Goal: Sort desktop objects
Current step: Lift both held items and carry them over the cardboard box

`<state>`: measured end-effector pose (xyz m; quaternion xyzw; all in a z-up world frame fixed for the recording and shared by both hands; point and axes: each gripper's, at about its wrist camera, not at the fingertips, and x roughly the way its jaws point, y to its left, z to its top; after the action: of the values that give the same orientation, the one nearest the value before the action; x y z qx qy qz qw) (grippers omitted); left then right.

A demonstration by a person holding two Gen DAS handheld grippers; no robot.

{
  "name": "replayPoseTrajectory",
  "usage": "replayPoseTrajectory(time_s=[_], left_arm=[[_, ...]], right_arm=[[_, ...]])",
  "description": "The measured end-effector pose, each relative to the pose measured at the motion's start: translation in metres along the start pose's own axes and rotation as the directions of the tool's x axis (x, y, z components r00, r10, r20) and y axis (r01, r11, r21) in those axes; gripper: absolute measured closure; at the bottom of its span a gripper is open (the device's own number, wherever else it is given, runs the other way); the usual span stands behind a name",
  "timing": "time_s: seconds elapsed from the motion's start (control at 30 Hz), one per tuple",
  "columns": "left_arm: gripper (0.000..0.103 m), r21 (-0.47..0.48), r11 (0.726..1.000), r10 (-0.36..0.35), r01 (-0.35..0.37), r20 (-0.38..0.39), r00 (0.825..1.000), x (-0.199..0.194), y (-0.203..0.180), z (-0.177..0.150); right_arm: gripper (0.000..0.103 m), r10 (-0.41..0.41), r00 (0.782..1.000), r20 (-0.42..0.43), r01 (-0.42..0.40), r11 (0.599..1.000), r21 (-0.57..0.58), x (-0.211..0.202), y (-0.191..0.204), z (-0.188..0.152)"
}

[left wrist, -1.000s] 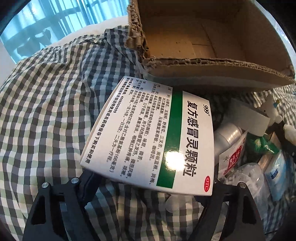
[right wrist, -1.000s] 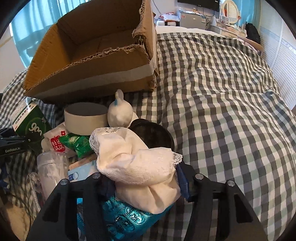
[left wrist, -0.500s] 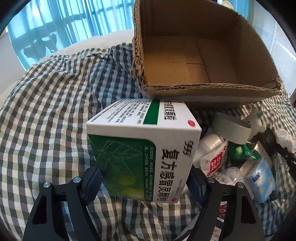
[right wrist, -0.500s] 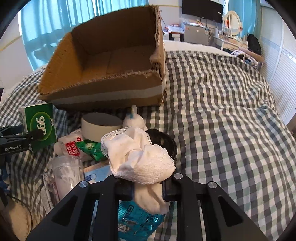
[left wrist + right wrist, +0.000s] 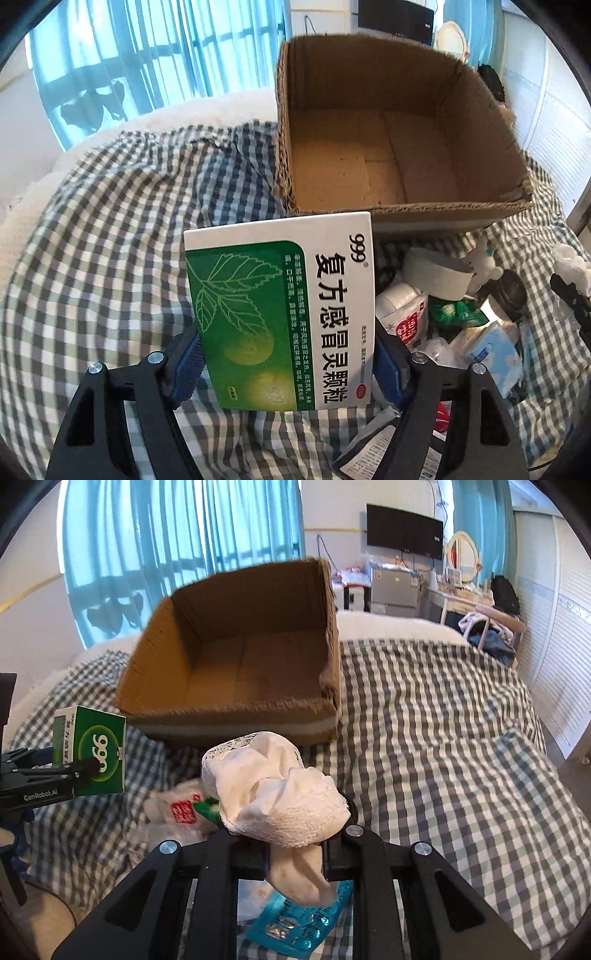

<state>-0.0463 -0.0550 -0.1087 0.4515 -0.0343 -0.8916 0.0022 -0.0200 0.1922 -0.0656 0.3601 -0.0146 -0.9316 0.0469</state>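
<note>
My left gripper [image 5: 286, 363] is shut on a green and white medicine box [image 5: 284, 314] and holds it upright in the air in front of the open cardboard box [image 5: 399, 147]. The medicine box also shows in the right wrist view [image 5: 90, 751]. My right gripper [image 5: 295, 860] is shut on a white lace-trimmed sock [image 5: 280, 794] and holds it above the pile of small items, in front of the cardboard box [image 5: 240, 657], whose inside looks bare.
A pile of small items lies on the checked bedspread [image 5: 92, 240]: a tape roll [image 5: 436, 273], a white figurine [image 5: 484, 258], a red and white packet [image 5: 410, 325], a blue blister pack [image 5: 295, 923]. A dresser and TV stand at the back.
Both grippers have risen with their loads. The medicine box has turned from flat to upright. More of the cardboard box's inside shows now.
</note>
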Motion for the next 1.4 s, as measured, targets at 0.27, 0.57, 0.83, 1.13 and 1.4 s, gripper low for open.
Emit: replayPoseTrajectory(time_s=[0.27, 0.57, 0.83, 1.13, 1.4], left_arm=[[0.024, -0.011, 1.000, 0.004, -0.003, 0.100, 0.995, -0.037, 0.007, 0.007], [0.024, 0.005, 1.000, -0.016, 0.015, 0.219, 0.976, -0.088, -0.003, 0.018], [0.024, 0.046, 0.997, -0.076, 0.063, 0.373, 0.925, -0.155, -0.020, 0.032], [0.024, 0.092, 0.994, -0.104, 0.064, 0.539, 0.836, -0.208, -0.037, 0.059], [0.024, 0.148, 0.989, -0.093, -0.001, 0.626, 0.774, -0.219, -0.047, 0.086]], right_arm=[[0.086, 0.031, 0.995, 0.093, -0.030, 1.000, -0.005, -0.030, 0.006, 0.016], [0.086, 0.063, 0.972, 0.228, -0.058, 0.998, -0.029, -0.080, 0.020, 0.047], [0.086, 0.087, 0.938, 0.336, -0.071, 0.996, -0.059, -0.121, 0.032, 0.073], [0.085, 0.108, 0.886, 0.451, -0.074, 0.993, -0.092, -0.157, 0.038, 0.110], [0.086, 0.115, 0.865, 0.489, -0.061, 0.990, -0.125, -0.154, 0.043, 0.134]])
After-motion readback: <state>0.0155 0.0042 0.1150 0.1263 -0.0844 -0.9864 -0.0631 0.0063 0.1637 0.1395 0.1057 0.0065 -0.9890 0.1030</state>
